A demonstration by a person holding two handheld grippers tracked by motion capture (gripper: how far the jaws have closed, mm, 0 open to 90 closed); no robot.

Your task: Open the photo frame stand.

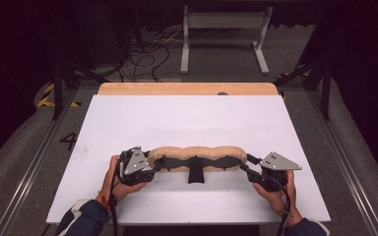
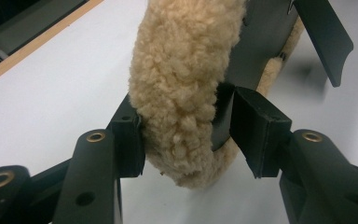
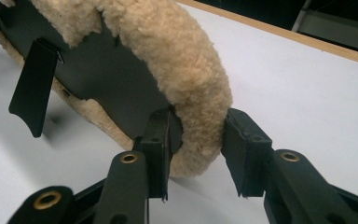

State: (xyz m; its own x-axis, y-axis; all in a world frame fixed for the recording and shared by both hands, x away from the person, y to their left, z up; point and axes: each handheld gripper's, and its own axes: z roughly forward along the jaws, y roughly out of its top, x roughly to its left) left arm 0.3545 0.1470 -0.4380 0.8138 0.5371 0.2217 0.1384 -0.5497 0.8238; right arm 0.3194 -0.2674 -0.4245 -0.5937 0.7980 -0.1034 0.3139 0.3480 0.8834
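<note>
A long tan fleece pad with a black backing stretches across the near part of the white table top. A black tab hangs from its middle. My left gripper is shut on the pad's left end. In the left gripper view the fleece fills the gap of the left gripper, one pad on the wool and the other on the backing. My right gripper is shut on the right end. In the right gripper view the right gripper pinches the fleece pad the same way.
A wooden strip runs along the table's far edge. Beyond it on the floor stand a white metal frame and a tangle of cables. Bare white surface lies behind and in front of the pad.
</note>
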